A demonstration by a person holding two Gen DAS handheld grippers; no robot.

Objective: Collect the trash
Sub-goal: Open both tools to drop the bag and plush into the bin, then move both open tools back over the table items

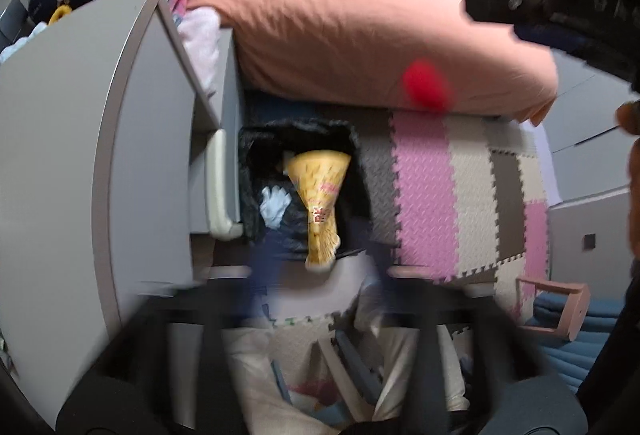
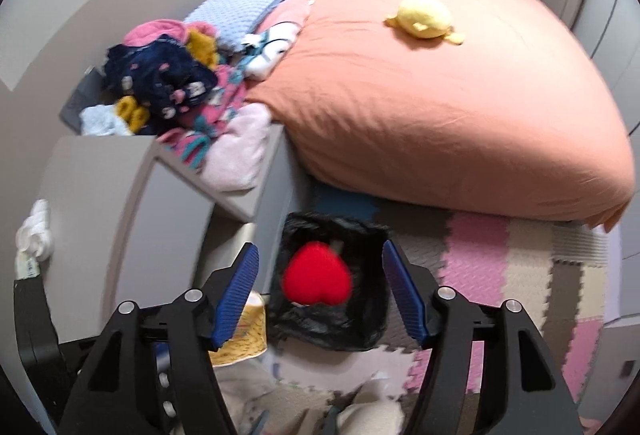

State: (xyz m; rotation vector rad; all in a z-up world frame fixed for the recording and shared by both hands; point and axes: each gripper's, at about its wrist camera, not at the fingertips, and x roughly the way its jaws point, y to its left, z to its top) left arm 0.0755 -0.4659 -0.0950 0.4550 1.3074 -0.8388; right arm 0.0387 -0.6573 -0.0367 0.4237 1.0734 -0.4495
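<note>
— Bedroom floor, is it, with those foam mats point(image 2: 480, 267) in pink, cream and grey?

— Yes, and the black-lined bin point(image 2: 332, 331) stands on them at the foot of the bed point(image 2: 460, 107), hard against a grey cabinet point(image 1: 152, 139).

— Where is the trash?

— A red heart-shaped thing point(image 2: 318, 277), blurred, shows dead centre in the right wrist view, over the bin's mouth. It touches neither blue pad. Whether it is inside the bin I cannot tell. From the left wrist it shows at 1 o'clock of the bin, against the bed's edge.

— And the right gripper point(image 2: 320, 291)?

— Spread wide, pads at 9 and 3 o'clock of the red thing, holding nothing.

— The left gripper point(image 1: 320, 275)?

— Smeared by blur, so I cannot tell how its tongs stand. A yellow wrapper point(image 1: 320, 203) hangs over the bin just ahead of it, with a white crumpled scrap point(image 1: 276, 205) at its 9 o'clock inside the liner.

— Further out?

— A yellow plush point(image 2: 426, 17) on the peach cover, and a heap of clothes point(image 2: 168, 83) at 10 o'clock.
</note>
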